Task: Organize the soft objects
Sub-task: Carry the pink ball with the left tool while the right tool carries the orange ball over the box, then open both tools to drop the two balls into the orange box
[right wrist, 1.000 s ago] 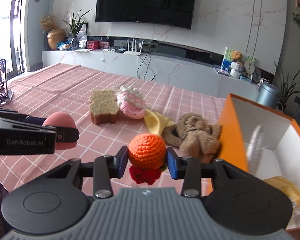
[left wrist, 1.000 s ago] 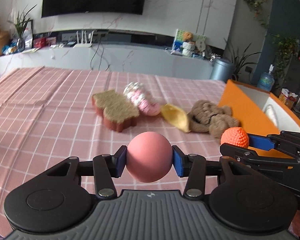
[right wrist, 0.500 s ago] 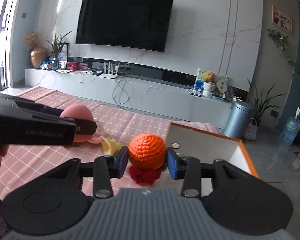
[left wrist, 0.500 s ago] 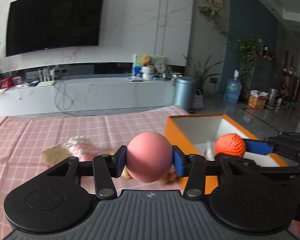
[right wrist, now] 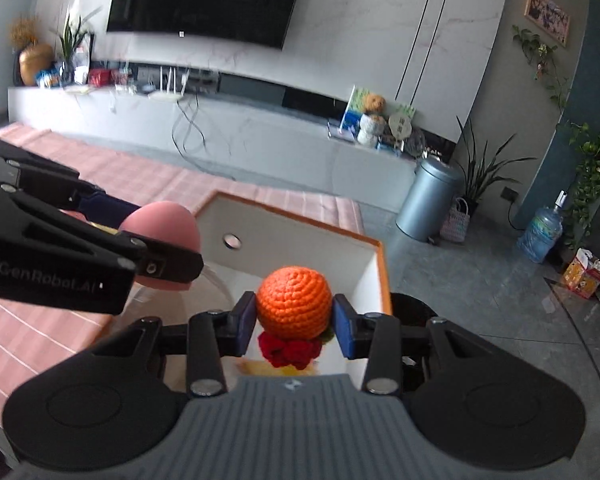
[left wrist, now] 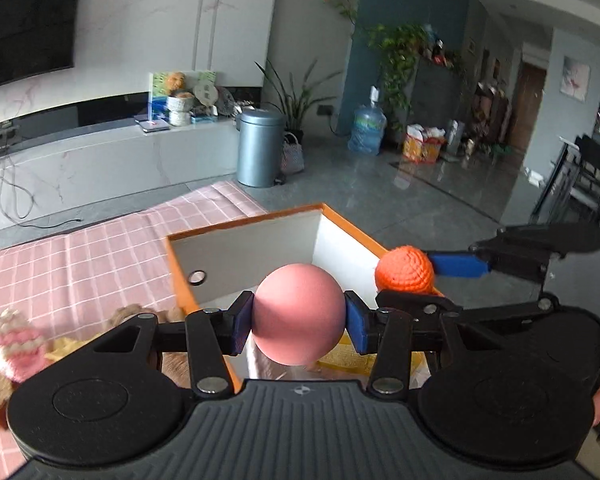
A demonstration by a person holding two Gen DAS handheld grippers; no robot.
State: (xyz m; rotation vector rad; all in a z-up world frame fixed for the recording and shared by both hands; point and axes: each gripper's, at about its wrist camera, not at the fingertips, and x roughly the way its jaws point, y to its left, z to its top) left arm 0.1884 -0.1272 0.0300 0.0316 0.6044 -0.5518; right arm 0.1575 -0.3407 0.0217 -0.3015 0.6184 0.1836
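The pink ball (left wrist: 299,313) hides much of the orange box (left wrist: 242,220) floor.

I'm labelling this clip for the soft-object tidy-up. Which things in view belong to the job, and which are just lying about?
Job:
left gripper gripping pink ball
right gripper gripping orange crochet ball
orange box
pink-and-white knitted toy on the tablecloth

Lying about:
grey bin
water bottle
television

"GenRobot.AI" (white lettering) stands on the left claw (right wrist: 160,254).
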